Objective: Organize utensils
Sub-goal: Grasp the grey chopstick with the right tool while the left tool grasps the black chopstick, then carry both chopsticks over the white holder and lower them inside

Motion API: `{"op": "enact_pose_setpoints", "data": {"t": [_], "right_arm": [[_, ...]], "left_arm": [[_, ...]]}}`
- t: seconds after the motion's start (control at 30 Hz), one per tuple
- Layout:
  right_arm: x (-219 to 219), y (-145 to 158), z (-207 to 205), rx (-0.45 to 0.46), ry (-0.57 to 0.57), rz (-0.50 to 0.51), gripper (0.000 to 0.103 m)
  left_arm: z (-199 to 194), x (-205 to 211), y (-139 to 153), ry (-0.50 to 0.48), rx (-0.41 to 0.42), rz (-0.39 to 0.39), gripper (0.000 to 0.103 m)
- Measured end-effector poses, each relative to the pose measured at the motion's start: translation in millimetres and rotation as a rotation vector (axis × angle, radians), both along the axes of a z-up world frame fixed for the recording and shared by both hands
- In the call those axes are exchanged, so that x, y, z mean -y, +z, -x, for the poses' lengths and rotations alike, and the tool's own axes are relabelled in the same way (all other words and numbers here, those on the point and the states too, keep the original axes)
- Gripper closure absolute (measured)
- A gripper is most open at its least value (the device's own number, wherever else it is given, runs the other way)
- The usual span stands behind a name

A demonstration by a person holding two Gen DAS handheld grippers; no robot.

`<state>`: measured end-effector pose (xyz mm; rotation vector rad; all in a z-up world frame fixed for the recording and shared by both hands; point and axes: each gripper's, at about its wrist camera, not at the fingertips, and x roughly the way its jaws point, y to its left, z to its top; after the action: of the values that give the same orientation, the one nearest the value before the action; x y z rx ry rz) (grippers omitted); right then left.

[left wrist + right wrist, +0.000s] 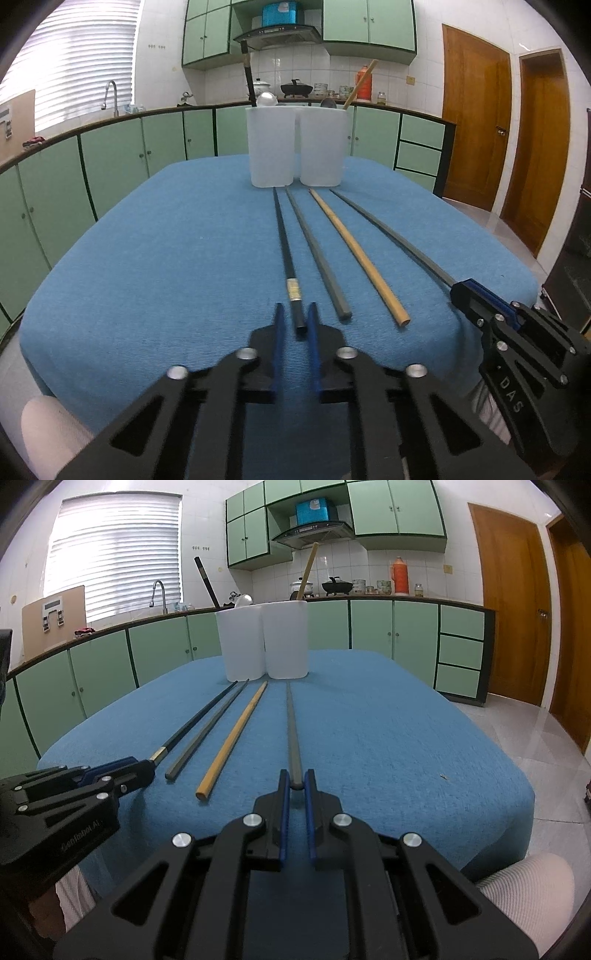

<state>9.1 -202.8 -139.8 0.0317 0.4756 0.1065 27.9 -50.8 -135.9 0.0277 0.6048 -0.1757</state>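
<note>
The left hand-held gripper [295, 321] was clenched on the black chopstick's [284, 240] near end, the right hand-held gripper [296, 781] on the grey chopstick's [292, 731], both on the blue worktop [166, 240]. Beyond, the white holder [297, 147] hid its utensils' lower parts.

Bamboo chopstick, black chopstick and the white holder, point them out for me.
Bamboo chopstick [356, 249], left wrist view, mid shaft.
Black chopstick [282, 236], left wrist view, mid shaft.
White holder [286, 638], right wrist view, front wall.
</note>
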Motion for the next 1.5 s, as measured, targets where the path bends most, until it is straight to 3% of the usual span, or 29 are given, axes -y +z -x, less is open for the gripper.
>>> {"op": "enact_pose_setpoints", "data": {"t": [0.17, 0.4, 0.67, 0.87, 1.17, 1.5], "right_arm": [[1, 2, 0, 0.002, -0.001, 0.005, 0.096], [4, 20, 7, 0.053, 0.006, 0.03, 0.096], [22, 76, 10, 0.151, 0.013, 0.055, 0.096], [39, 122, -7, 0.152, 0.047, 0.002, 0.097], [43, 189, -34, 0.18, 0.101, -0.023, 0.097], [36, 235, -59, 0.153, 0.195, -0.011, 0.097]], "left_arm": [[1, -1, 3, 0.007, 0.002, 0.003, 0.096], [12, -8, 31, 0.019, 0.084, -0.017, 0.097], [21, -14, 85, 0.006, 0.218, -0.024, 0.097], [12, -20, 128, -0.013, 0.266, 0.024, 0.097], [-14, -26, 178, -0.036, 0.285, 0.051, 0.097], [-26, -30, 203, -0.071, 0.275, 0.068, 0.097]]}}
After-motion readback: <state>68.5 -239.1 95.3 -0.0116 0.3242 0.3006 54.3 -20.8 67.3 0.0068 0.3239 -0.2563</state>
